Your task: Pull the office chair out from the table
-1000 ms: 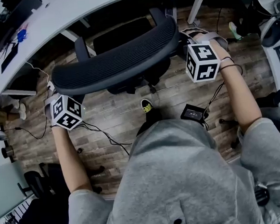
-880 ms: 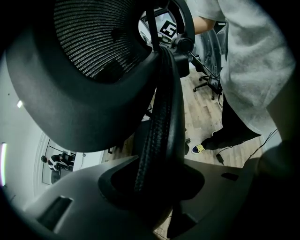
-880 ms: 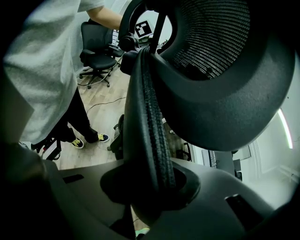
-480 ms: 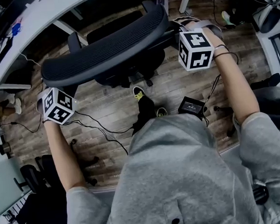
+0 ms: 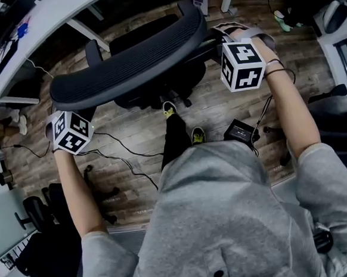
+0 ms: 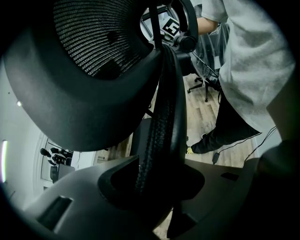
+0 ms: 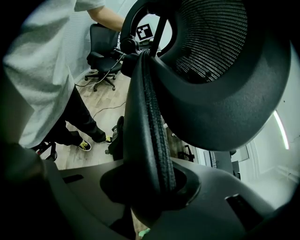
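Edgewise, chair backrest (image 5: 132, 63) between left fingers (image 6: 80, 206) and right fingers (image 7: 212, 206)

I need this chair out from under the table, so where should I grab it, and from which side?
Take the backrest by its thin rim, one end in each gripper, coming from behind. The rim is narrow enough for the jaws, and the back faces you. The left gripper and right gripper grip it that way.

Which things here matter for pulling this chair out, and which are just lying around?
In the job: office chair, gripped at its backrest edge by left gripper and right gripper; table.
Lying about: black box on the floor, loose cables, spare chair.
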`<action>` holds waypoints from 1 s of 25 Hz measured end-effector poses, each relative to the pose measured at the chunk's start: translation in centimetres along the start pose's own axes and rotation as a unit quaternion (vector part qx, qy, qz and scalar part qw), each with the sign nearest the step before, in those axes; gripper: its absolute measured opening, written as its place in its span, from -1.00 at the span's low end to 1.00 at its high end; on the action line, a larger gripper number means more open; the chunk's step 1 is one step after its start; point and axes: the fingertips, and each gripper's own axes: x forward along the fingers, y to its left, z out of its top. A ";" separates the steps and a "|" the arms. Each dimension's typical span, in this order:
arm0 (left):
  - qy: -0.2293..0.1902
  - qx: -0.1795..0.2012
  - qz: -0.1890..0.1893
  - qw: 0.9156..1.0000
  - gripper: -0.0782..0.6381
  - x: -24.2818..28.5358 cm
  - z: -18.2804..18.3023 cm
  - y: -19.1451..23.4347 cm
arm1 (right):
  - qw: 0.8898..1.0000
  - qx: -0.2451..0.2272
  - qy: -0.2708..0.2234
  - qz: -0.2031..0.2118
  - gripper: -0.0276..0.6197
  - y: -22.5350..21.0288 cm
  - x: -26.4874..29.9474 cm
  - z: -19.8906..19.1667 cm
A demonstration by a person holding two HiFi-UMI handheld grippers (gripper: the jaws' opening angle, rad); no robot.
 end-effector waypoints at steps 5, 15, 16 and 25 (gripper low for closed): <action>0.002 0.007 -0.003 1.000 -0.34 -1.7 0.6 -2.4 | 1.000 0.001 -0.005 -0.006 -0.57 2.3 -2.2 0.3; -0.006 0.024 -0.009 1.000 -0.35 -3.4 0.5 -4.4 | 1.000 0.002 -0.006 -0.015 -0.57 4.7 -4.0 1.7; -0.007 0.024 -0.009 1.000 -0.35 -3.5 0.4 -4.6 | 1.000 0.003 -0.005 -0.016 -0.57 5.0 -4.1 1.9; -0.010 0.028 -0.007 1.000 -0.35 -3.5 0.2 -4.7 | 1.000 0.010 0.006 -0.011 -0.57 5.3 -4.0 1.9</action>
